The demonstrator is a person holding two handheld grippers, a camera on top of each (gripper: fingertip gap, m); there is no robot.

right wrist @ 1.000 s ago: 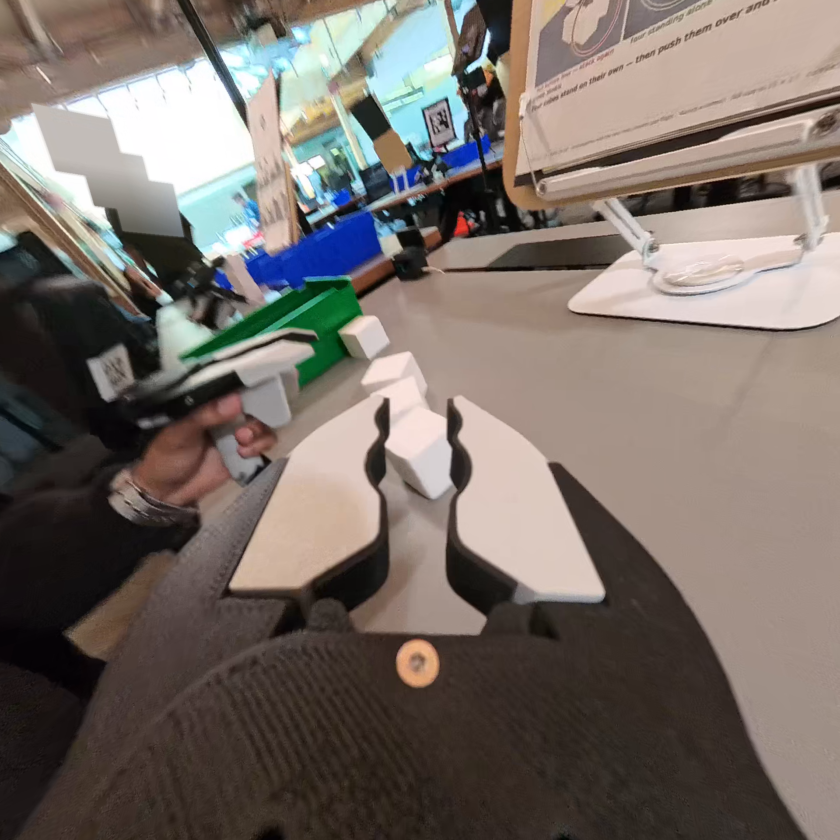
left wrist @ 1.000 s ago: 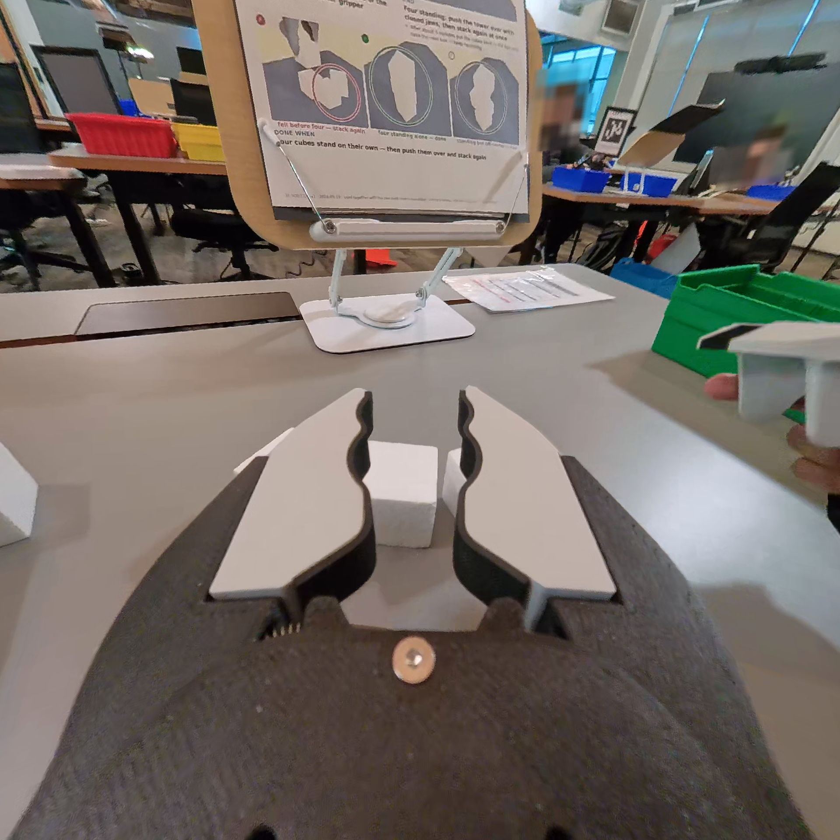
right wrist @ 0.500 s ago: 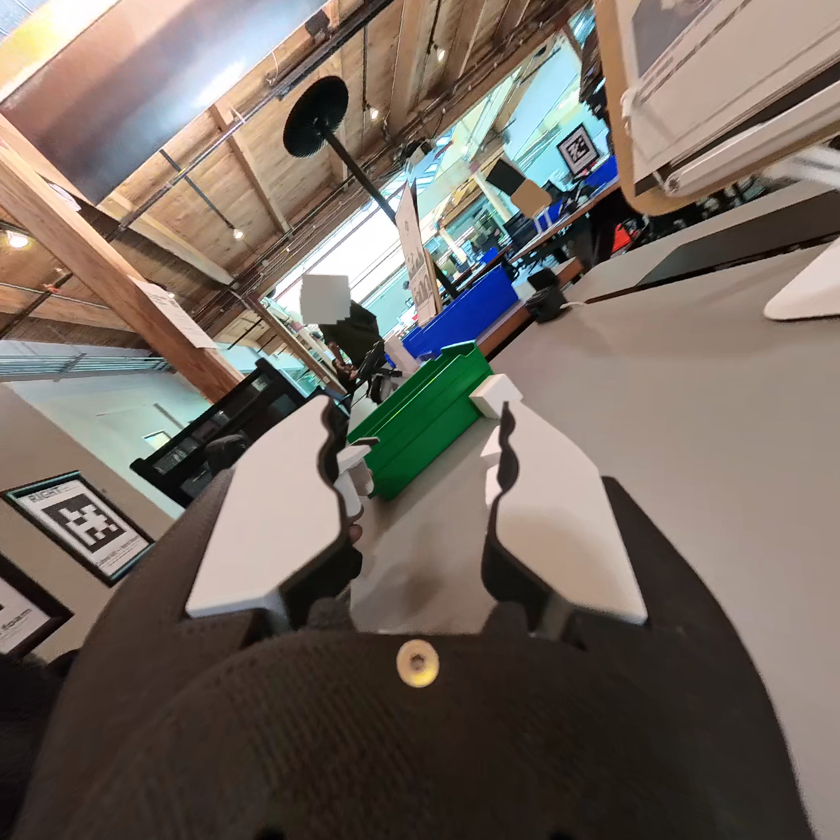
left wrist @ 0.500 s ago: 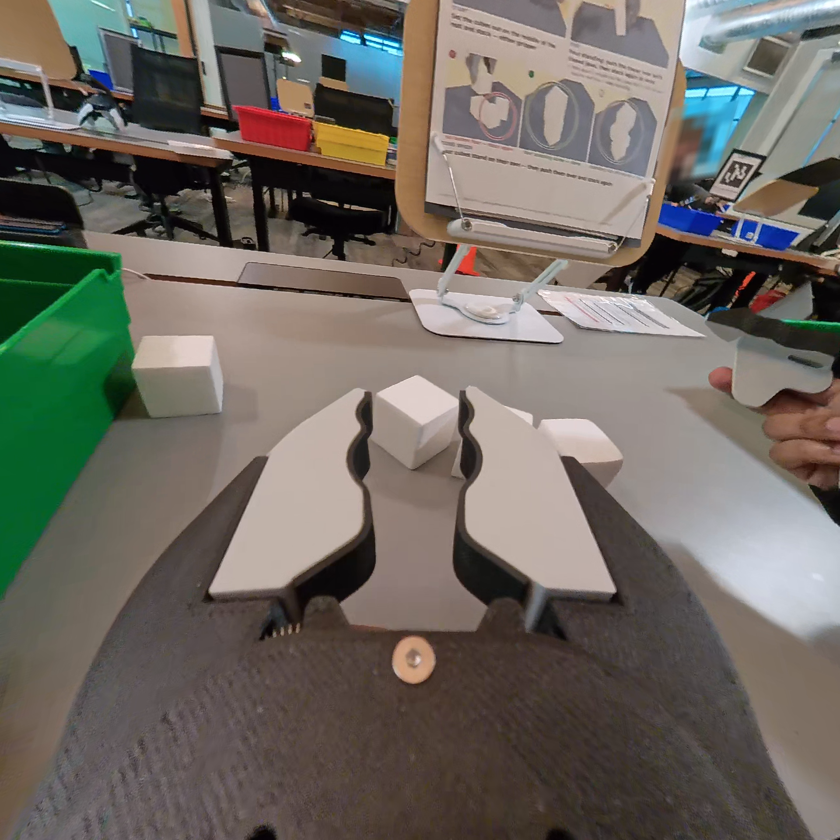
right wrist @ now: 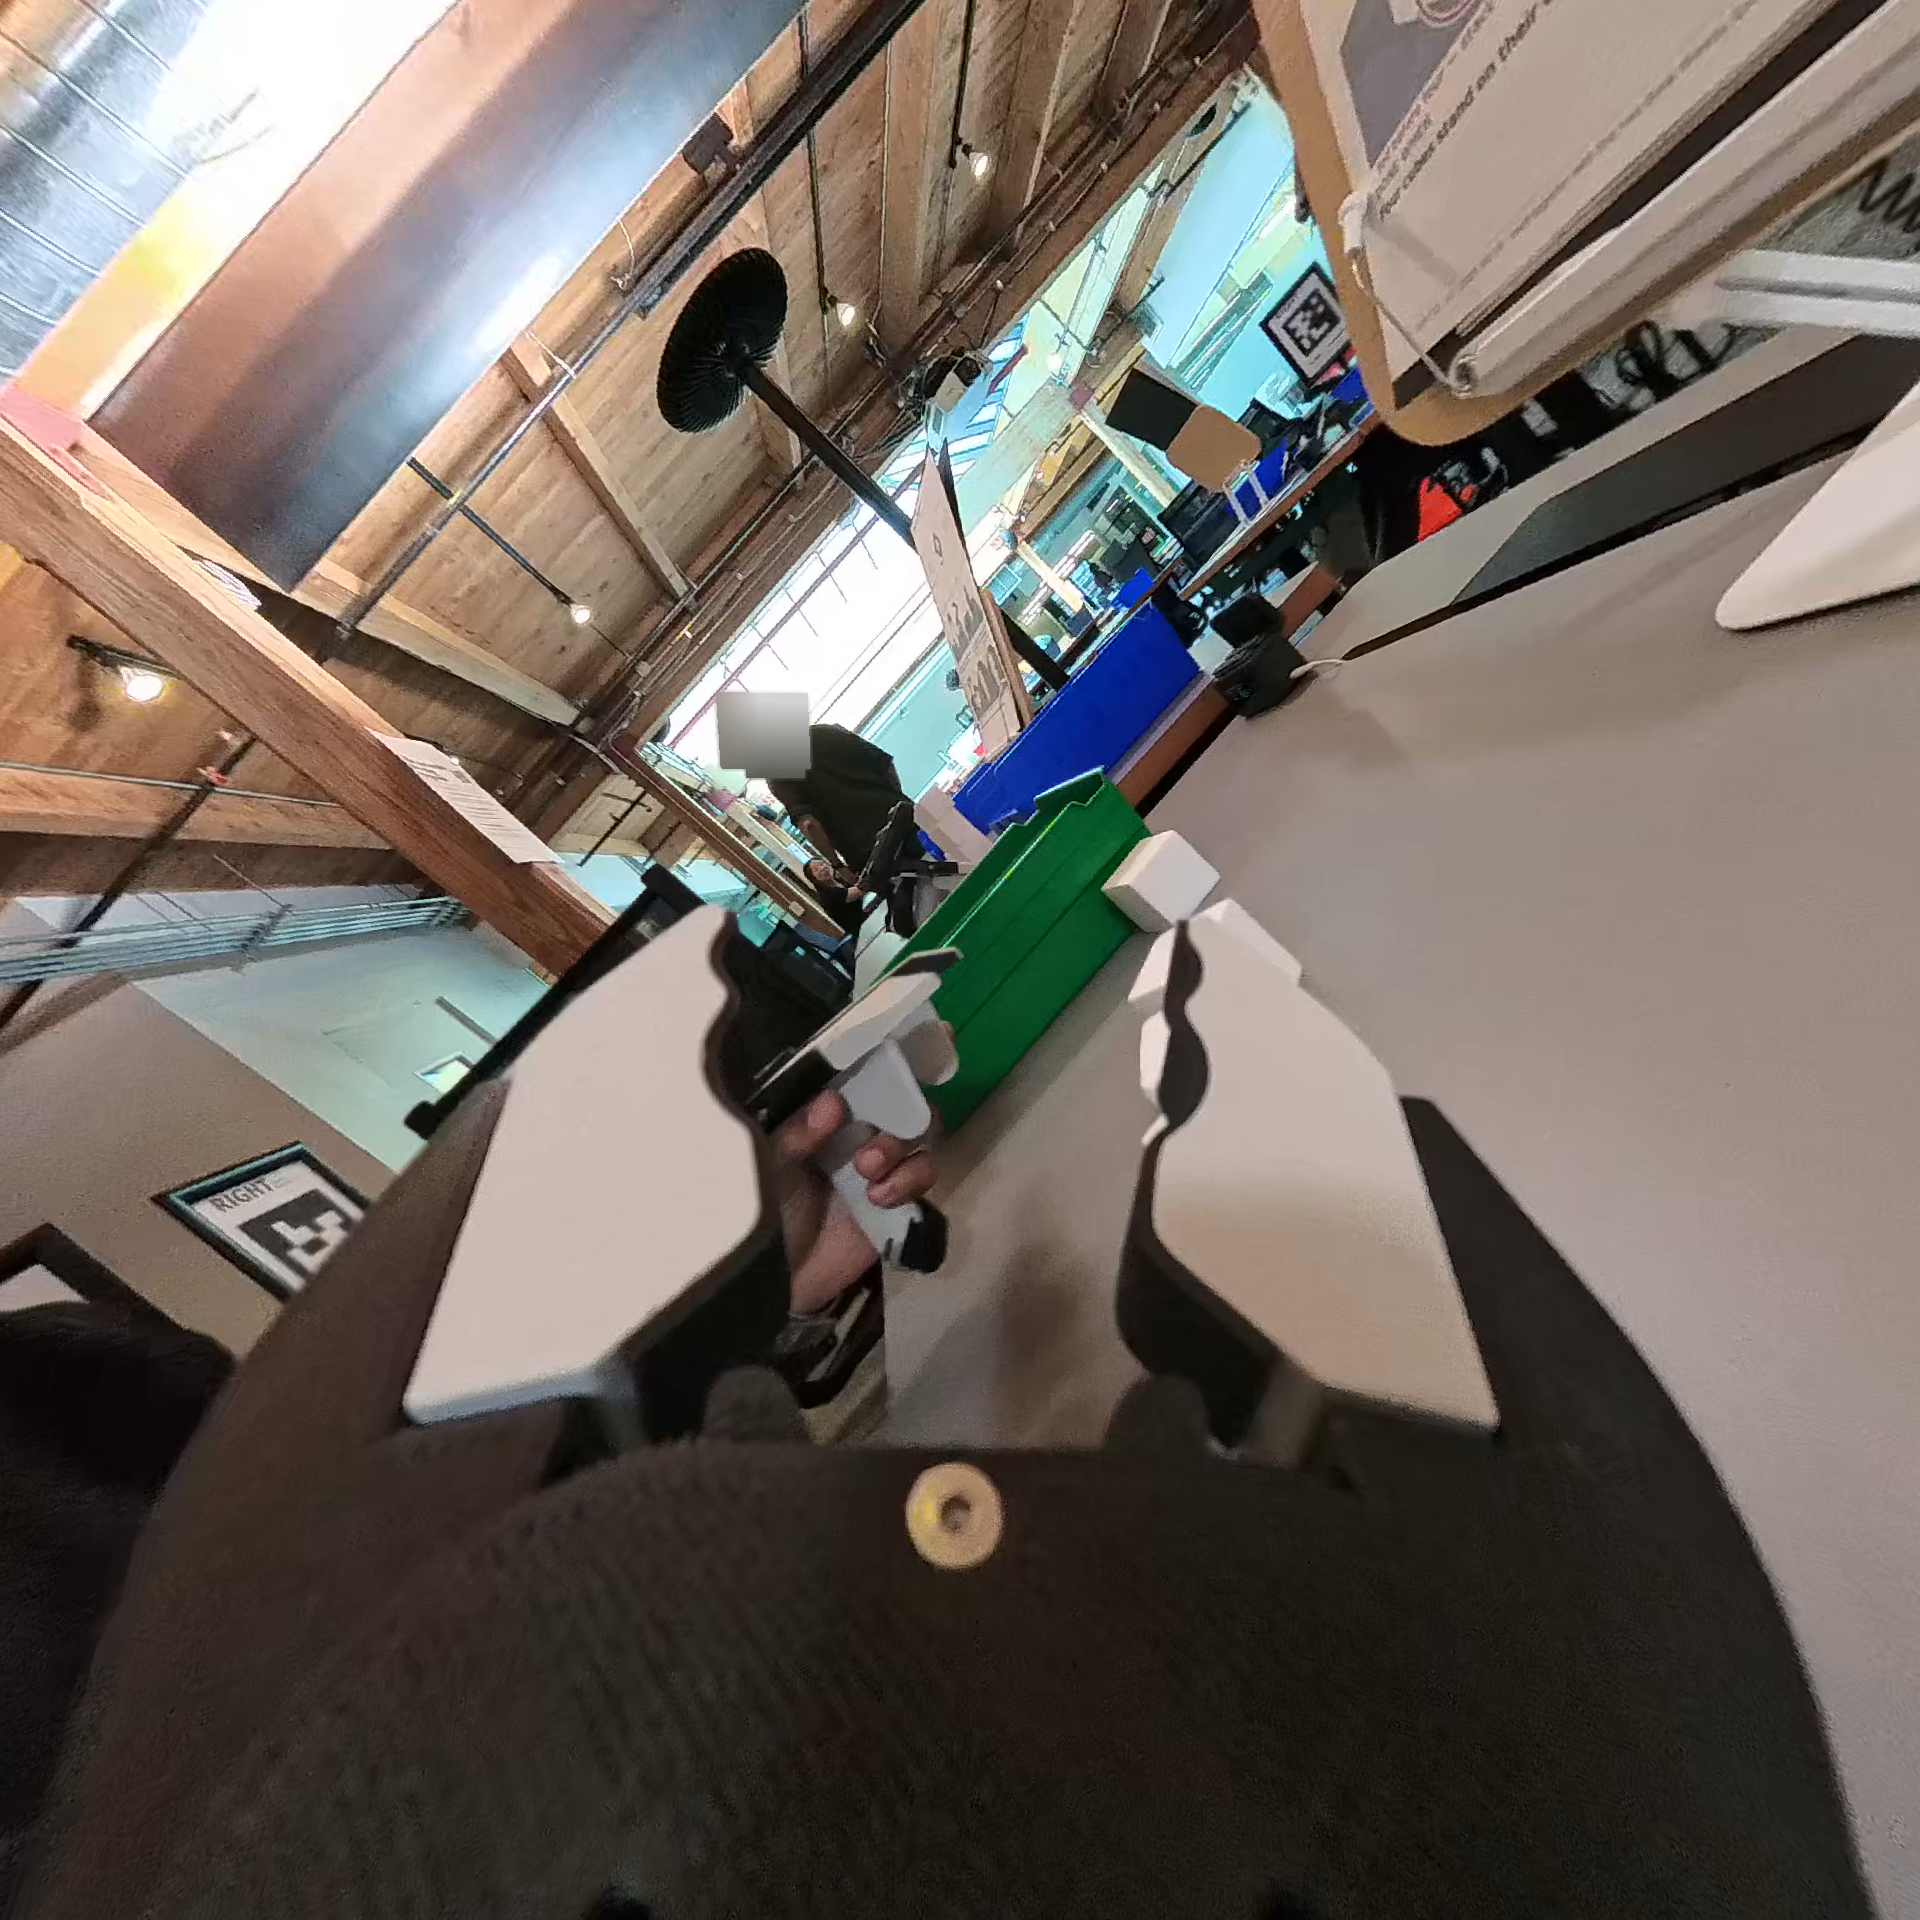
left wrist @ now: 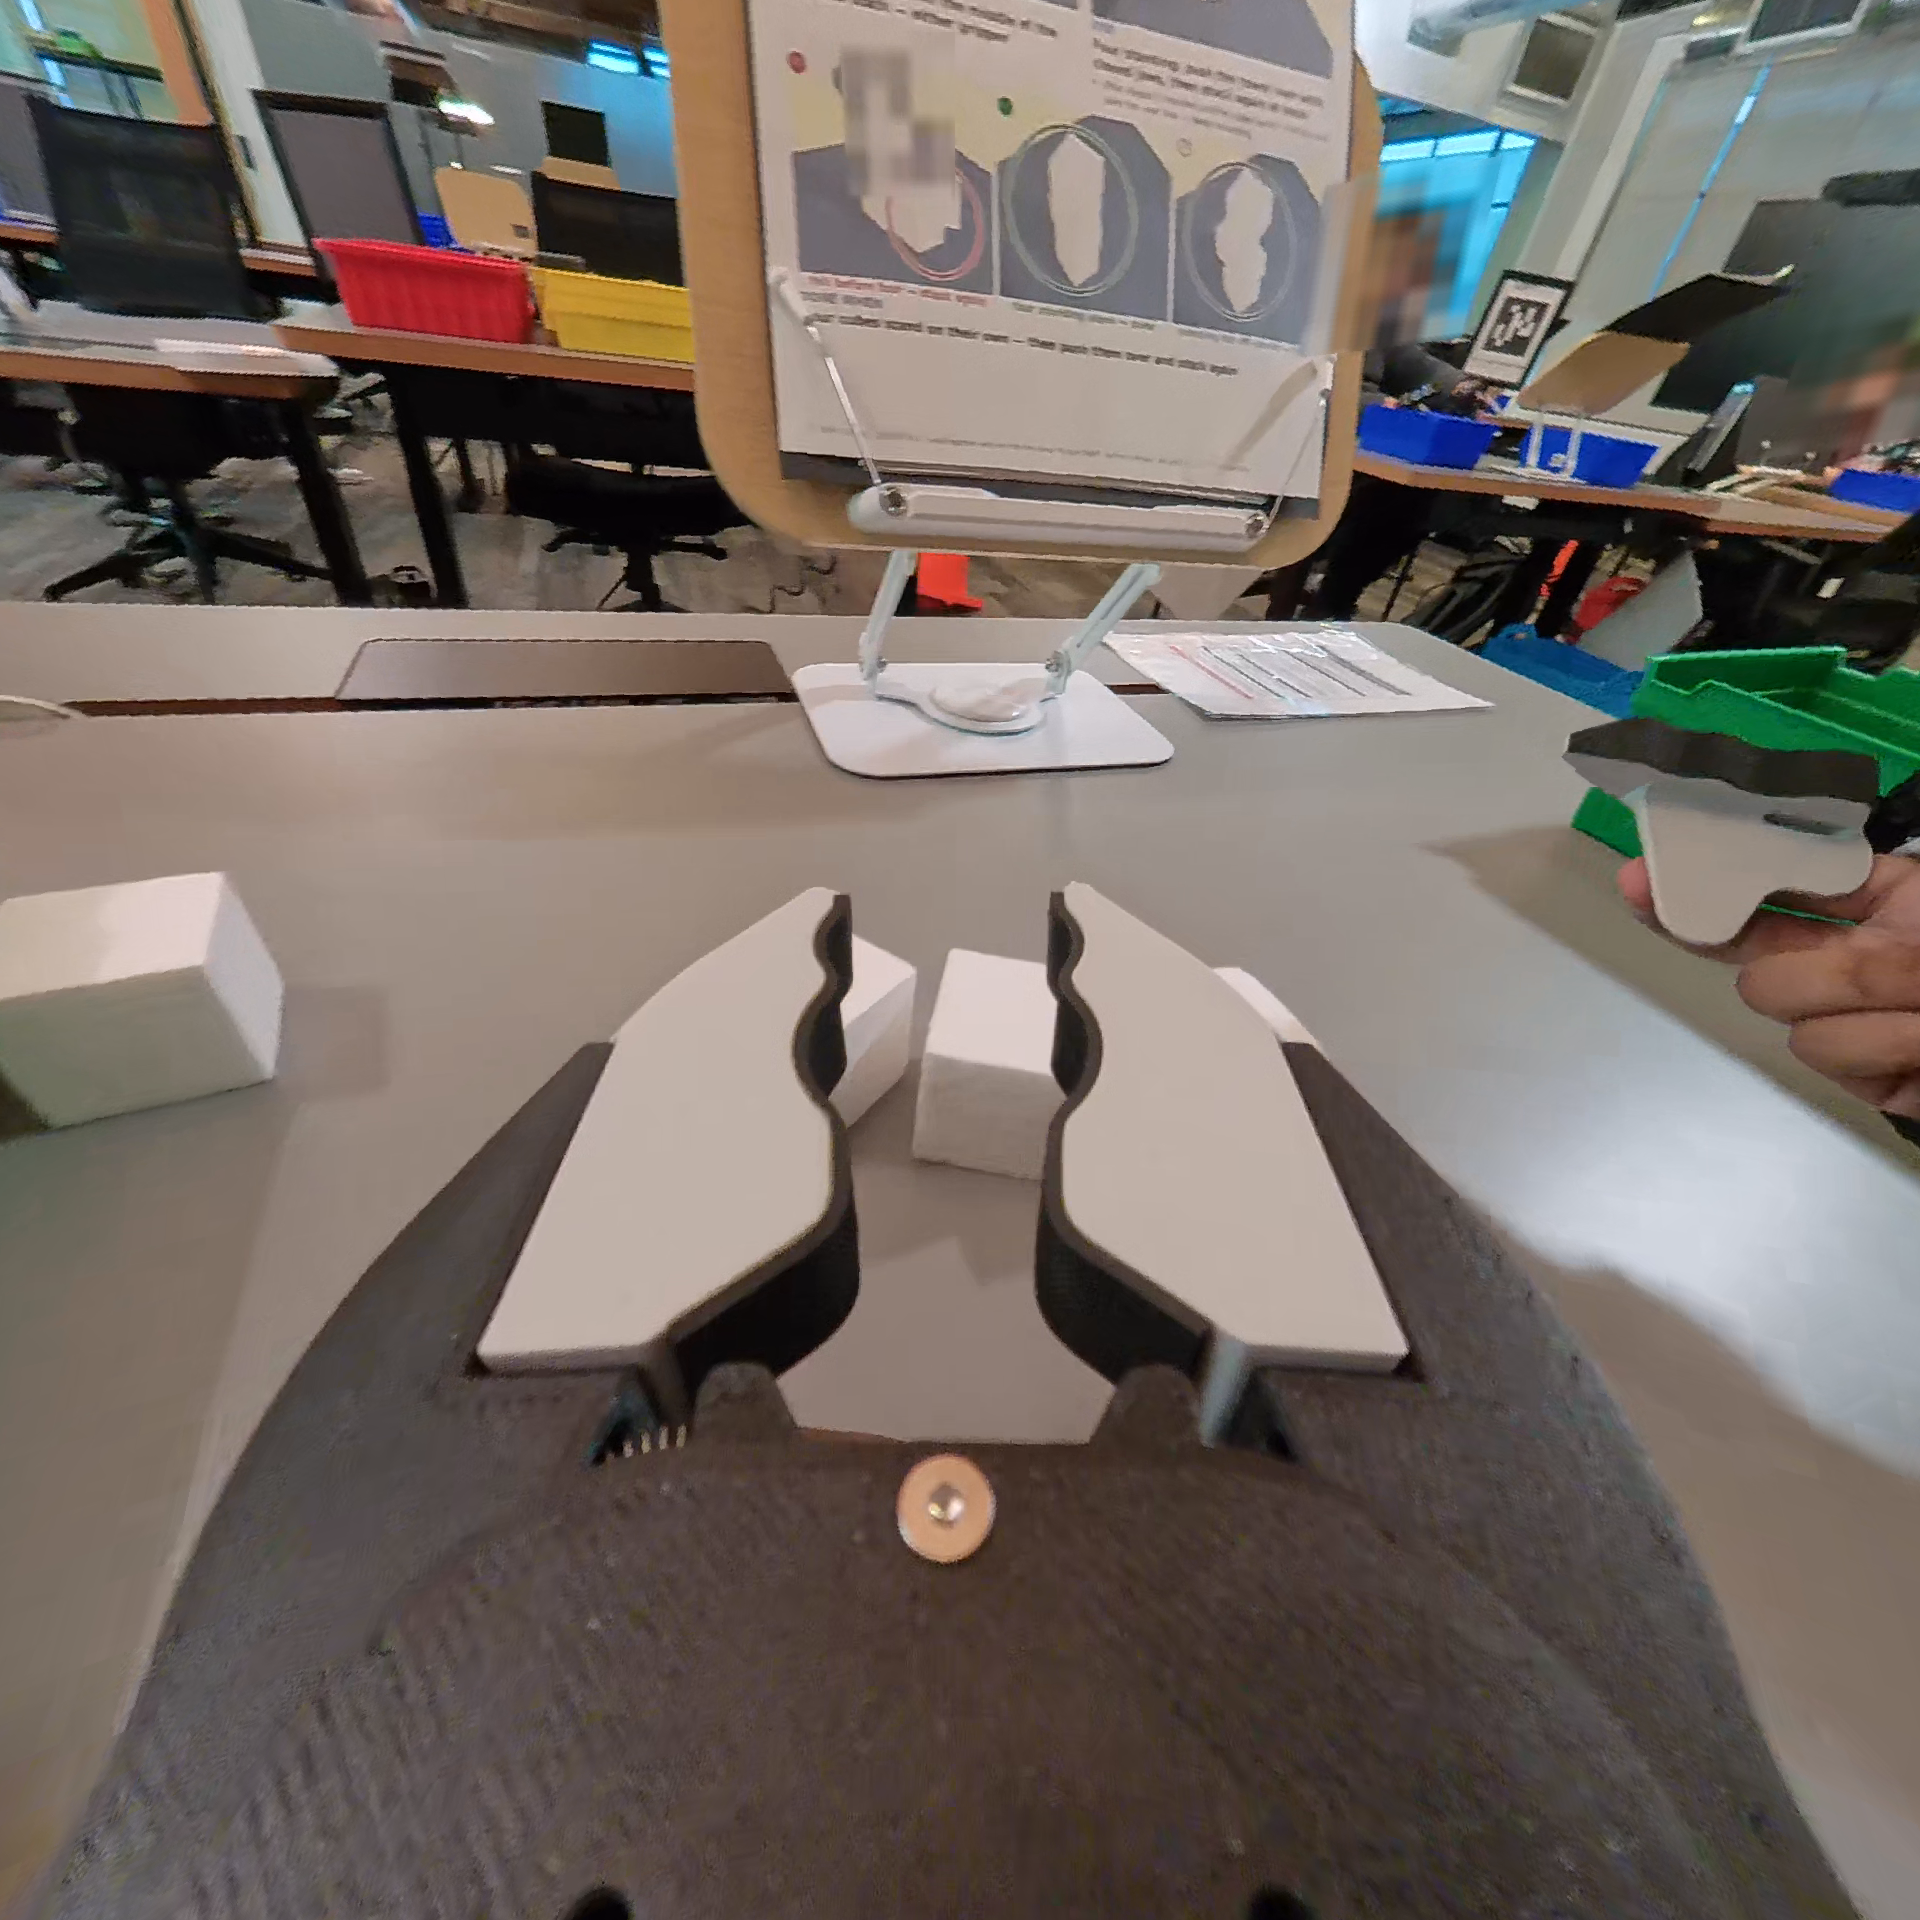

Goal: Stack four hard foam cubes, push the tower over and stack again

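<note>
Several white foam cubes lie apart on the grey table [left wrist: 1195, 862]; none is stacked. My left gripper [left wrist: 945, 914] is open and low over them. One cube [left wrist: 987, 1060] lies on the table between its fingers, close to the right finger. A second cube [left wrist: 881, 1013] is half hidden behind the left finger, and a third [left wrist: 1262, 1013] peeks past the right finger. A fourth cube [left wrist: 125, 997] lies apart at the left. My right gripper [right wrist: 956, 935] is wide open, empty and tilted; it also shows in the left wrist view [left wrist: 1745, 821]. One cube [right wrist: 1158, 894] lies by the green bin.
A green bin [right wrist: 1029, 935] stands at the table's left edge, another green bin [left wrist: 1787, 696] at the right. A document stand [left wrist: 987, 717] with an instruction sheet stands at the back middle, a paper sheet [left wrist: 1299, 675] beside it. A hand [left wrist: 1839, 987] holds the right gripper. My right fingertips sit around 20 cm from my left ones.
My right gripper opened wide, let go of the cube between its fingers and tilted up and away. My left gripper swung left, then back to face the stand over the cube cluster.
</note>
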